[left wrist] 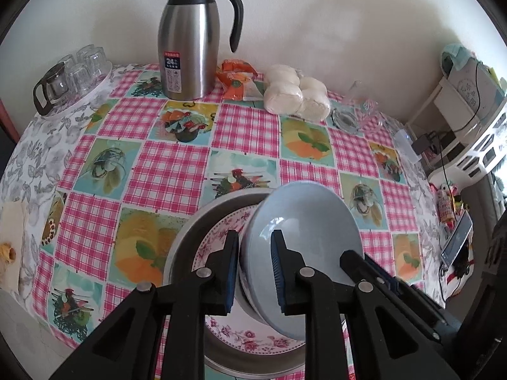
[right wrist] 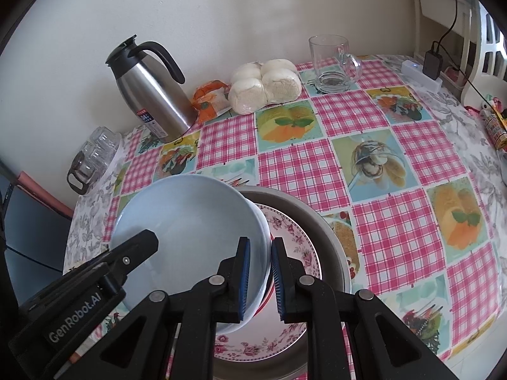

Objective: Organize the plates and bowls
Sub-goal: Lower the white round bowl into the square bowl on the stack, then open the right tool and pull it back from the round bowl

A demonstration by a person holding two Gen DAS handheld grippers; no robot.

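Observation:
A pale blue bowl [left wrist: 304, 221] [right wrist: 190, 221] is held tilted between both grippers, just over a pink floral plate [left wrist: 240, 338] [right wrist: 298, 243]. That plate lies inside a wide grey metal dish [left wrist: 187, 240] [right wrist: 329, 231] on the checked tablecloth. My left gripper [left wrist: 255, 272] is shut on the bowl's left rim, one pad inside and one outside. On the opposite rim my right gripper [right wrist: 259, 275] is shut the same way. Each gripper's black finger also shows in the other's view. A red edge peeks out under the bowl; what it belongs to is hidden.
At the back against the wall stand a steel thermos jug [left wrist: 190, 53], an orange packet [left wrist: 237, 82] and bagged white buns [left wrist: 294, 91]. A glass mug [right wrist: 332, 63] is back right, upturned glasses on a tray [left wrist: 76, 76] back left. The table's edge curves close on the right.

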